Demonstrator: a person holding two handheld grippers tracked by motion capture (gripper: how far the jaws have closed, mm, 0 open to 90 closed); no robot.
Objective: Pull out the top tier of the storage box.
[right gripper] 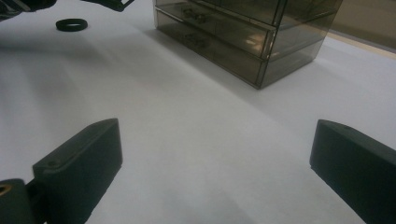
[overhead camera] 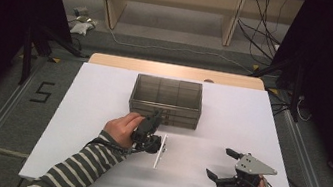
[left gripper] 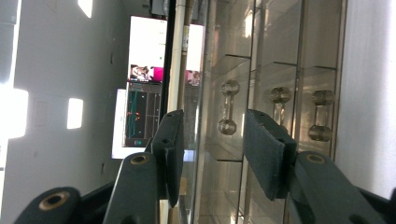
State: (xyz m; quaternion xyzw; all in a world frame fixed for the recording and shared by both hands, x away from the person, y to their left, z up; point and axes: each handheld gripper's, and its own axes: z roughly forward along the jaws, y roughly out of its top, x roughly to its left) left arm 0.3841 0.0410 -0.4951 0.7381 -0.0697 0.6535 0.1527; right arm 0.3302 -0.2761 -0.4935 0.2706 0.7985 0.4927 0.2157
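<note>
A smoky see-through drawer box (overhead camera: 166, 96) stands in the middle of the white table (overhead camera: 90, 112). My left gripper (overhead camera: 156, 117) points at its front drawers, close to the lower one. In the left gripper view the picture is rolled on its side and the box front (left gripper: 280, 51) is near. A clear dumbbell-shaped handle (left gripper: 227, 113) shows in the gap of my left gripper (left gripper: 212, 128), beyond the tips, and the pads (left gripper: 268, 154) do not touch it. My right gripper (overhead camera: 218, 161) rests at the front right, wide open and with nothing in it (right gripper: 217, 144).
Two more clear handles (left gripper: 279, 105) (left gripper: 322, 114) sit on the box front. A thin white strip (overhead camera: 160, 151) lies on the table just right of the left hand. A black ring (right gripper: 71, 24) lies on the table left of the box (right gripper: 243, 35). Cables and shelves stand beyond the table.
</note>
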